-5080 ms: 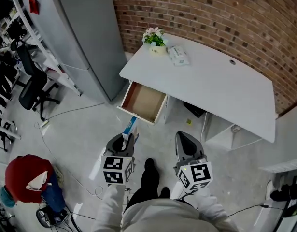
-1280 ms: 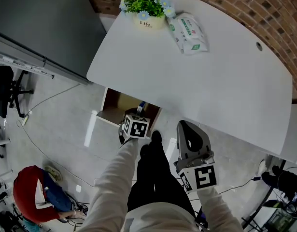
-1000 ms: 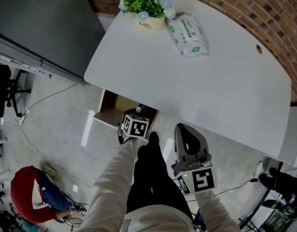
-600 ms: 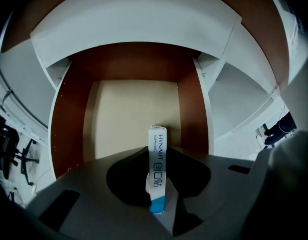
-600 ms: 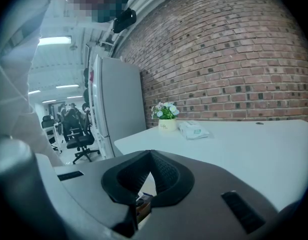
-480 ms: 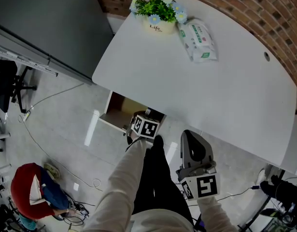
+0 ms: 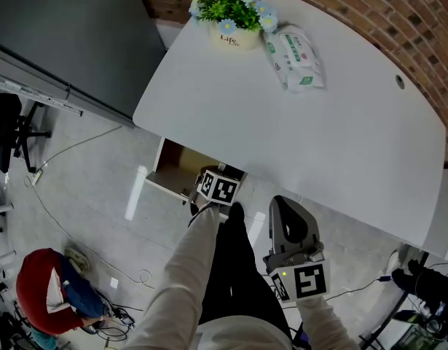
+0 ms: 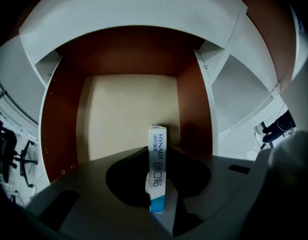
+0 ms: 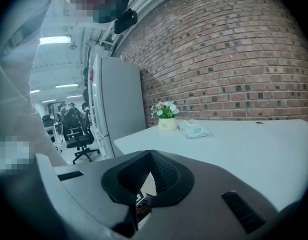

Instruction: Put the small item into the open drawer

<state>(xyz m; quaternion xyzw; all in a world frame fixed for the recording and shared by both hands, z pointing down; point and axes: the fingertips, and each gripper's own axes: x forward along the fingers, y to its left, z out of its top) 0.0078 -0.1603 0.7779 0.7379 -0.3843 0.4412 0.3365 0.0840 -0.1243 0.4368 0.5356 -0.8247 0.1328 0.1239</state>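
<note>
- While clamped on the slim white-and-blue box (image 8: 156,176), the left gripper (image 8: 157,153) points down into the open drawer (image 8: 61,124), whose bare floor spreads toward 12 o'clock.
- Right gripper (image 9: 150,154), jaw tips together and empty, sits at 4 o'clock of the left gripper in the head view.
- White desk (image 7: 340,122) overhangs the drawer.

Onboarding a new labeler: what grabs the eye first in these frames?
First, the left gripper, shut on a slim white-and-blue box and aimed down into the open drawer under the white desk. Next come the flower pot and the soft pack at the desk's far end by the brick wall. The right gripper is empty, just short of the desk's near edge.
</note>
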